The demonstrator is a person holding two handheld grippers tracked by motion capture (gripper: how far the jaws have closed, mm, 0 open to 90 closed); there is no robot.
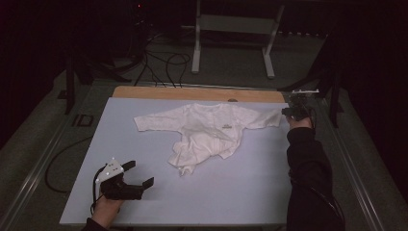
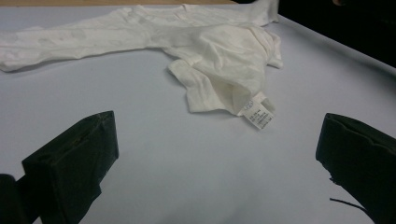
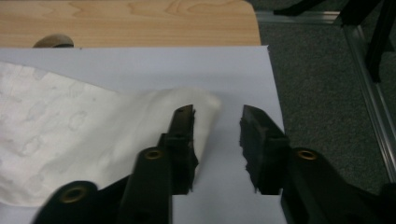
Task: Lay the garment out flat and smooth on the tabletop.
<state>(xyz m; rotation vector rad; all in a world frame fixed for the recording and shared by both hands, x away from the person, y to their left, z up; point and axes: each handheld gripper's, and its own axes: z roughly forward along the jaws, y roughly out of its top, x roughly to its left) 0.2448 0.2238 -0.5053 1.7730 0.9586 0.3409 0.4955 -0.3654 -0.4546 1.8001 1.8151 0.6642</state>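
At table's far right edge, right gripper (image 3: 217,123) stands part-open, sleeve cuff (image 3: 205,100) of white baby shirt (image 1: 207,130) just left of the gap, shirt's length crosswise; left gripper (image 1: 142,174) wide open, well apart.

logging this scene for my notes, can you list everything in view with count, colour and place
garment: one, white, long-sleeved, spread on the middle of the sheet, lower part bunched
label: one, white, at the bunched hem
sheet: one, pale grey-white, covering the table
table: one, wooden, bare strip at the far edge
stand: one, light grey, on the floor beyond the table
cables: several, black, on the floor
left gripper: one, black, open, near left of the sheet
right gripper: one, black, open at the sleeve end
sleeve of the person: one, black, right side
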